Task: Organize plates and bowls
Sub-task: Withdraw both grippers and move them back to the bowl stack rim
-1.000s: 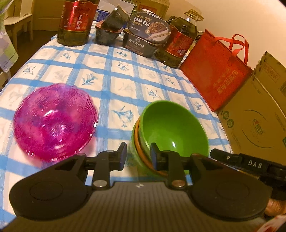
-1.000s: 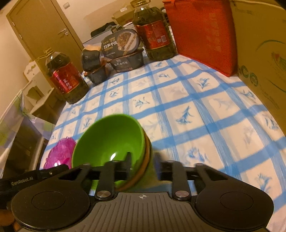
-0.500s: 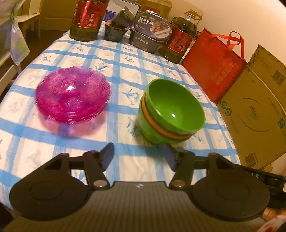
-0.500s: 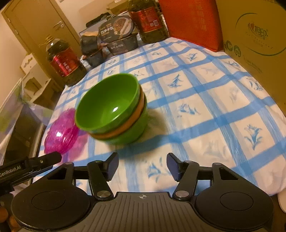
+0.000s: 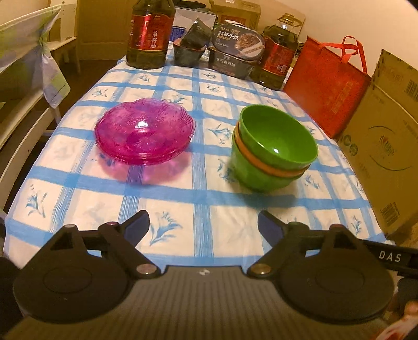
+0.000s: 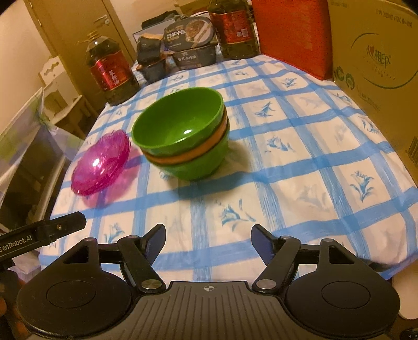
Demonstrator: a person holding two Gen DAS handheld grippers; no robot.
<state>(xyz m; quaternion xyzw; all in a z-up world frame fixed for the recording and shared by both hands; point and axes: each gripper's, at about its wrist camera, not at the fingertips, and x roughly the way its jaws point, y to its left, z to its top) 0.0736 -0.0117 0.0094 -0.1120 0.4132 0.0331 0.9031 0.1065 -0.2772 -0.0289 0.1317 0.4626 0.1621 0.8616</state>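
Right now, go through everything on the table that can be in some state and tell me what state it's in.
bowl stack: nested, upright, tilted, green bowl on top
pink plates: stacked, apart from the bowls
left gripper: jaws opening, nothing between them
right gripper: jaws opening, nothing between them
oil bottle: upright
meal boxes: stacked, sealed

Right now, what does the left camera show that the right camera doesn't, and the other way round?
Only the left view shows the red bag's handles and a pale cloth over a chair. Only the right view shows a brown door with its handle. Both show the pink glass plates stacked, the nested bowls, green with an orange one between, two oil bottles, the checked tablecloth, and their own fingers opening with nothing between: left gripper, right gripper.
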